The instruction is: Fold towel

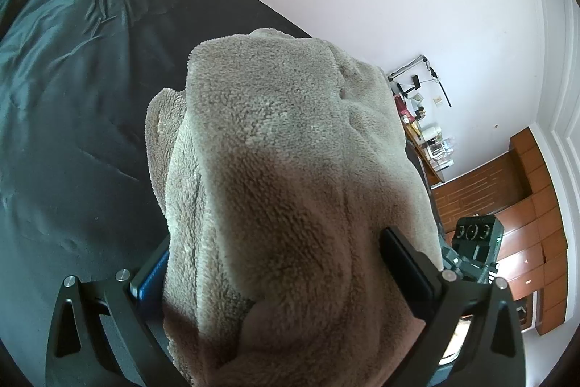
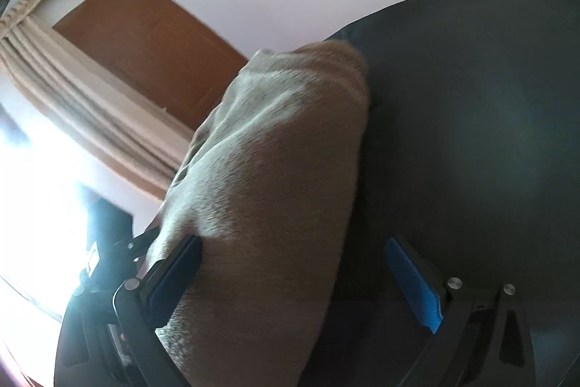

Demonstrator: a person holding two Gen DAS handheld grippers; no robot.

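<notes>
A thick, fluffy beige towel [image 1: 282,140] lies bunched in folds on the dark bed sheet [image 1: 72,118]. In the left wrist view it fills the whole space between the fingers of my left gripper [image 1: 279,271], which stand wide apart and open; the towel hides part of the blue left pad [image 1: 150,274]. In the right wrist view the towel [image 2: 275,169] rests against the left finger [image 2: 177,267] of my right gripper [image 2: 295,274]. That gripper is open, with a clear gap to its blue right pad [image 2: 413,281]. The image there is motion-blurred.
The dark sheet [image 2: 471,133] spreads to the right of the towel. A white wall, a cluttered desk [image 1: 424,133] and a wooden floor [image 1: 507,205] lie beyond the bed. A brown door [image 2: 152,46], curtains [image 2: 72,89] and a bright window are at the left. The other gripper's body [image 1: 475,238] is close by.
</notes>
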